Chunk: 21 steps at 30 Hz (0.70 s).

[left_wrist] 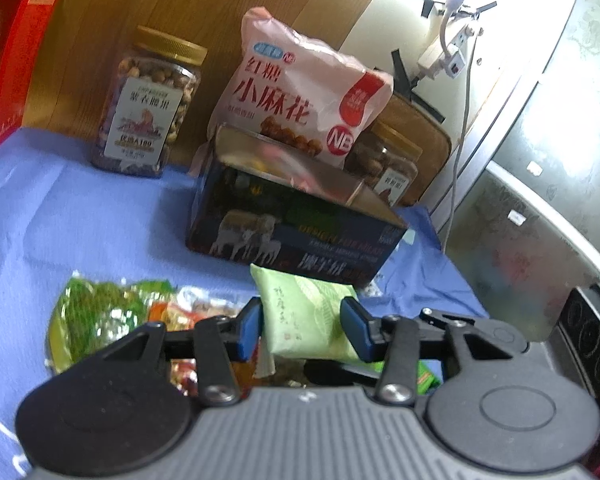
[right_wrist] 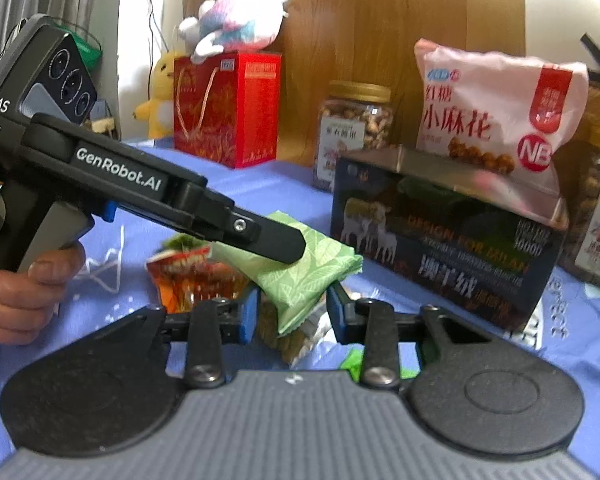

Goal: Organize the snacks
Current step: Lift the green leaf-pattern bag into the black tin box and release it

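Note:
My left gripper (left_wrist: 302, 326) is shut on a light green snack packet (left_wrist: 306, 312) and holds it above a pile of loose snack packets (left_wrist: 112, 312) on the blue cloth. From the right wrist view the left gripper (right_wrist: 284, 246) comes in from the left, its fingers clamped on the same green packet (right_wrist: 312, 272). My right gripper (right_wrist: 292, 312) is open, its blue pads either side of the packet's lower end, not visibly pressing it. An open dark tin box (left_wrist: 296, 216) stands just beyond, also in the right wrist view (right_wrist: 448, 236).
A pink bag of twists (left_wrist: 300, 92) leans behind the tin. Gold-lidded nut jars (left_wrist: 148, 104) (right_wrist: 356, 128) (left_wrist: 384, 164) stand against the wooden wall. A red gift box (right_wrist: 228, 108) with plush toys (right_wrist: 236, 20) sits at the back left. An orange packet (right_wrist: 192, 276) lies below.

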Tool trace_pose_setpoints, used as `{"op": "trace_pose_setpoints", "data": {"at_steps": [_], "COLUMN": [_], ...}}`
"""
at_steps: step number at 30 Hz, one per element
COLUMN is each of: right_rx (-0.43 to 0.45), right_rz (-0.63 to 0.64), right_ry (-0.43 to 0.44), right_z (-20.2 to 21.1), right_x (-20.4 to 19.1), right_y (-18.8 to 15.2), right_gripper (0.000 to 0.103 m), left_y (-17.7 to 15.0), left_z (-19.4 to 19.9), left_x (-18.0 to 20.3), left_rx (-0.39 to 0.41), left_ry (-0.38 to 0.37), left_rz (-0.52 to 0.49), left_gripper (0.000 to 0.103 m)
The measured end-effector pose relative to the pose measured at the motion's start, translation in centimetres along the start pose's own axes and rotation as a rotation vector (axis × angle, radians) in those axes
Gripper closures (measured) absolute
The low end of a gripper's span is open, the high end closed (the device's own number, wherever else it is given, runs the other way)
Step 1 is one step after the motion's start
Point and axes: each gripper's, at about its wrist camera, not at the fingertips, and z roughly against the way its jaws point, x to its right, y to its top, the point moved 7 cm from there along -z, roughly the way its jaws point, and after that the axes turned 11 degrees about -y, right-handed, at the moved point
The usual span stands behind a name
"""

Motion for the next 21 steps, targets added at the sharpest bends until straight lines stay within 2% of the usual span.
{"op": "trace_pose_setpoints", "data": {"at_steps": [9,15,21], "right_rx": [0.088,0.111,0.115], "right_rz": [0.000,0.003,-0.053], "right_ry": [-0.076,-0.147,-0.191], "right_z": [0.2,-1.0,-3.6], "right_x": [2.1,4.0,7.0], "right_y": [3.3,4.8,6.6], "right_gripper": [0.064,0.064,0.064], "left_y": [4.2,7.0,10.4], "left_z": [-0.9,-3.0,-5.7], "left_x": [2.3,2.4,2.4], "left_rx": [0.036,0.036,0.055], "left_ry": [-0.013,-0.034,0.001], "left_rz": [-0.099,-0.104,-0.157], "left_gripper": [0.061,0.060,0.060]}}
